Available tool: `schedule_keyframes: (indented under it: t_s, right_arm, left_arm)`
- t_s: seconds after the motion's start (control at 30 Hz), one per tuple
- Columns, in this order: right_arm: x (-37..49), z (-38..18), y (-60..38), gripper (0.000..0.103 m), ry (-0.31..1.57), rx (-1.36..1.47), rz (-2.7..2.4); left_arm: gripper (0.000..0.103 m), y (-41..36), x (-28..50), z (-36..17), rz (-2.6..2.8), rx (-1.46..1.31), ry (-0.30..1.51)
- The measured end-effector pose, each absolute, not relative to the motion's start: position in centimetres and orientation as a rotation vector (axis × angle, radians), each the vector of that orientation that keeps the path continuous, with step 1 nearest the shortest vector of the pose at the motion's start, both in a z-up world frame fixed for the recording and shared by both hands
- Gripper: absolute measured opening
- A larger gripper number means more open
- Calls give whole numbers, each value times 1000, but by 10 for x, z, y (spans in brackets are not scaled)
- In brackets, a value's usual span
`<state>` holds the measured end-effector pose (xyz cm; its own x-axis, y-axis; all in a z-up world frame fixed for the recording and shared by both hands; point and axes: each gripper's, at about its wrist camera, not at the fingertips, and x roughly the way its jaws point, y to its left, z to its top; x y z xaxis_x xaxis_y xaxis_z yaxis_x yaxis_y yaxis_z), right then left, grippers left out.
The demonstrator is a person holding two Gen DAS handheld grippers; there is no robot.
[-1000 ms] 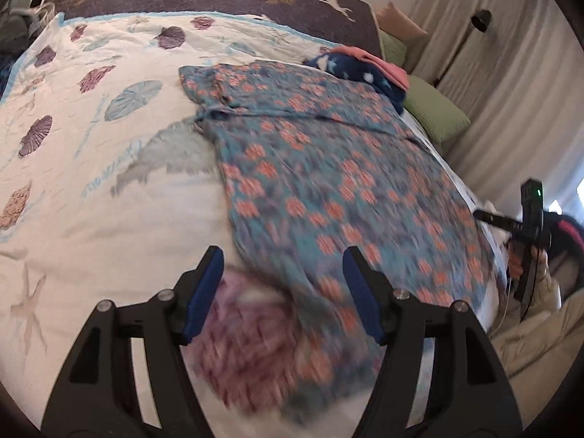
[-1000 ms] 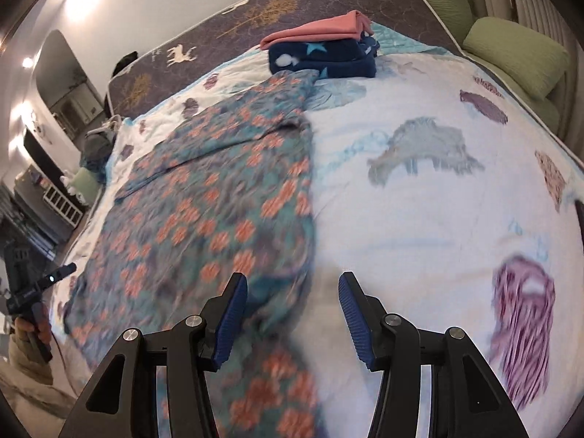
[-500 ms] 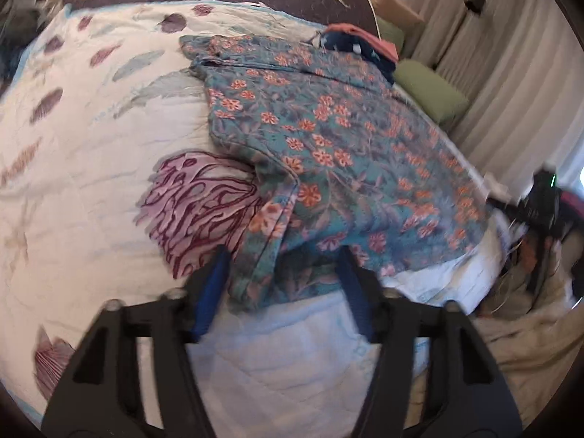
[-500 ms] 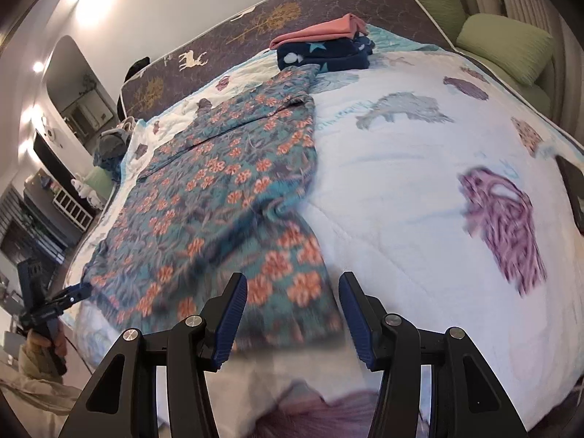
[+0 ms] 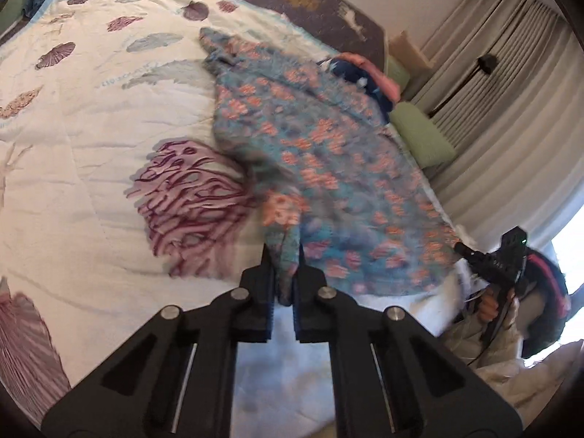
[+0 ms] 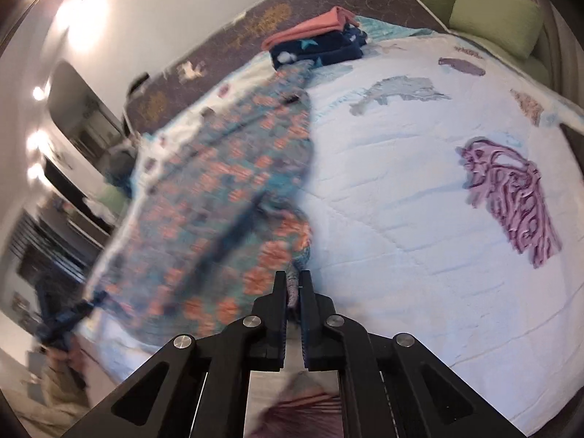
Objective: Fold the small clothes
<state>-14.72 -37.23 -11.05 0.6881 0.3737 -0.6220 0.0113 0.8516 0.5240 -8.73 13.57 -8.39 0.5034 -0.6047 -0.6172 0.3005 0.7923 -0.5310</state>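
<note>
In the left wrist view the left gripper (image 5: 283, 277), spread half a second ago, now pinches the floral garment (image 5: 328, 168) stretching ahead across the bed (image 5: 73, 168), and in the right wrist view the right gripper (image 6: 292, 292) has likewise clamped its near corner, so folding can begin.

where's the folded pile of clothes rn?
The folded pile sits at the far end of the bed by the dark deer-print strip, top centre in the right wrist view, just past the far tip of the floral garment; green pillows lie right of it.

Both wrist views look along their fingers, close over the bed (image 5: 91, 138), sharing the floral garment (image 5: 328, 153).
</note>
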Motion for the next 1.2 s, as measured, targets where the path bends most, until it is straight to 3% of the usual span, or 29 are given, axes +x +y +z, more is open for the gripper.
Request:
schedule_keyframes:
  t_s: [0.23, 0.43, 0.47, 0.5, 0.57, 0.6, 0.7, 1.13, 1.17, 1.2]
  right_arm:
    - [-203, -56, -390, 5, 626, 550, 285]
    - [-207, -73, -403, 9, 701, 507, 135]
    - [-205, -77, -404, 12, 711, 519, 124]
    - [-202, -82, -406, 18, 722, 537, 116]
    - [-197, -89, -407, 31, 729, 557, 127]
    - [-194, -91, -405, 37, 733, 557, 138]
    - [-182, -98, -400, 48, 756, 548, 174]
    - [-148, -121, -365, 50, 867, 481, 350]
    - [-145, -121, -364, 49, 868, 480, 359]
    - [-141, -122, -365, 42, 861, 504, 375]
  left_arm:
    - [8, 153, -132, -40, -651, -382, 810]
    - [9, 170, -124, -64, -572, -413, 848]
    - [18, 170, -120, -71, -556, -414, 865]
    - [36, 168, -116, -78, -524, -397, 884]
    - [63, 163, -110, -88, -467, -358, 913]
    - [65, 160, -107, -92, -458, -340, 922]
    - [67, 154, -104, -97, -476, -318, 907]
    - [67, 147, -93, -100, -612, -333, 883]
    - [63, 149, -92, -101, -630, -365, 888]
    - [44, 151, -89, -102, -651, -406, 897]
